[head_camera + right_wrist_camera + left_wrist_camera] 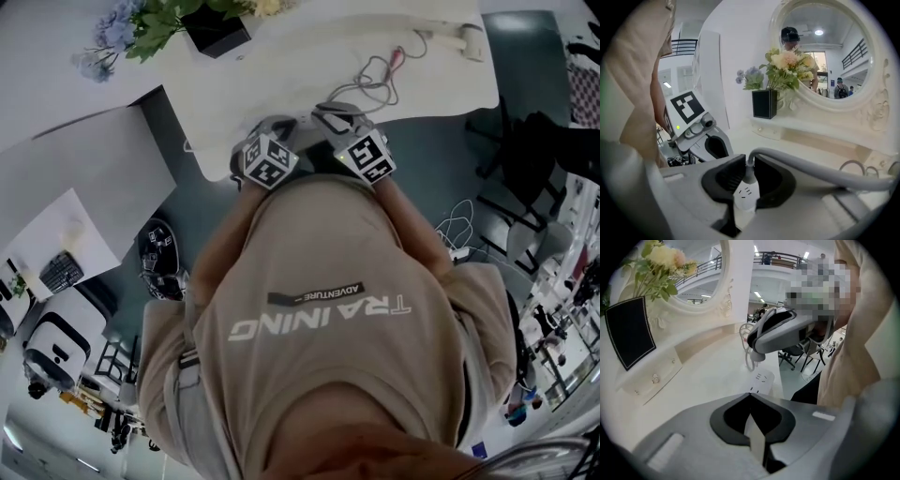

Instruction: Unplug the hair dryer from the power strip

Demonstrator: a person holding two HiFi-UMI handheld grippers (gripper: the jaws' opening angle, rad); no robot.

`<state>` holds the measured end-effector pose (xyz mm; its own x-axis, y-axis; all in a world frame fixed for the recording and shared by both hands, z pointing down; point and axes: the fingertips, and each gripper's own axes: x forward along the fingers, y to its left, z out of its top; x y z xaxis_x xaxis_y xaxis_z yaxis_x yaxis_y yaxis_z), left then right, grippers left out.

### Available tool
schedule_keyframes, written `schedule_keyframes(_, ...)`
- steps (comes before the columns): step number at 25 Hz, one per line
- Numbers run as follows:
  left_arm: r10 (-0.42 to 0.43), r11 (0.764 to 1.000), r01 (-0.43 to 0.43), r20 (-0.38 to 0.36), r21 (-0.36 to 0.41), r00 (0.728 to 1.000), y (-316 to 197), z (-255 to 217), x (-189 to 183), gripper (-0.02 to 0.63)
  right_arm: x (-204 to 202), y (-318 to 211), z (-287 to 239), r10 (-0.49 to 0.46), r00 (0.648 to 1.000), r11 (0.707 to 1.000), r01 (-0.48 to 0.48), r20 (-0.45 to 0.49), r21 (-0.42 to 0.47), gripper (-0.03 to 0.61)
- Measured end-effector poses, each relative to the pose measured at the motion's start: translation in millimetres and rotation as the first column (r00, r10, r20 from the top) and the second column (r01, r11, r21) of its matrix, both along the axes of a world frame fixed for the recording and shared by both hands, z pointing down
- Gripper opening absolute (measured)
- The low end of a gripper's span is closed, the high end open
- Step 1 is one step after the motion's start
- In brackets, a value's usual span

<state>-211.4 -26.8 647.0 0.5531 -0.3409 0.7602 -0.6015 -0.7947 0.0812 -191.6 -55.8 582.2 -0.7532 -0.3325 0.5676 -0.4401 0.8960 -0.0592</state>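
Plug (746, 196) in claw (745, 177), right gripper view only

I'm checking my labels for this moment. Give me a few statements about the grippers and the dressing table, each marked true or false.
1. The right gripper is shut on a white plug with a grey cable. True.
2. The left gripper is wide open. False: it is shut on the white power strip.
3. The flowers stand in a black vase. True.
4. The mirror is square. False: its frame is rounded.
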Motion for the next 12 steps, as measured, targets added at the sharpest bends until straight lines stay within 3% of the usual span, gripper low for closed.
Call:
schedule_keyframes(7,-0.066,0.993,0.074,-0.090,0.091,0.994,-14,-35,-9,0.006,16,-8,-53,0.017,0.993,1.000,-0.020,0.118,0.020,0.064)
schedule_keyframes(12,-0.089,0.962,0.149,-0.249,0.231,0.964,-30,-91,-8,0.006,24,-7,-85,0.020,0.976,0.999,-0.027,0.215,0.029,0.064)
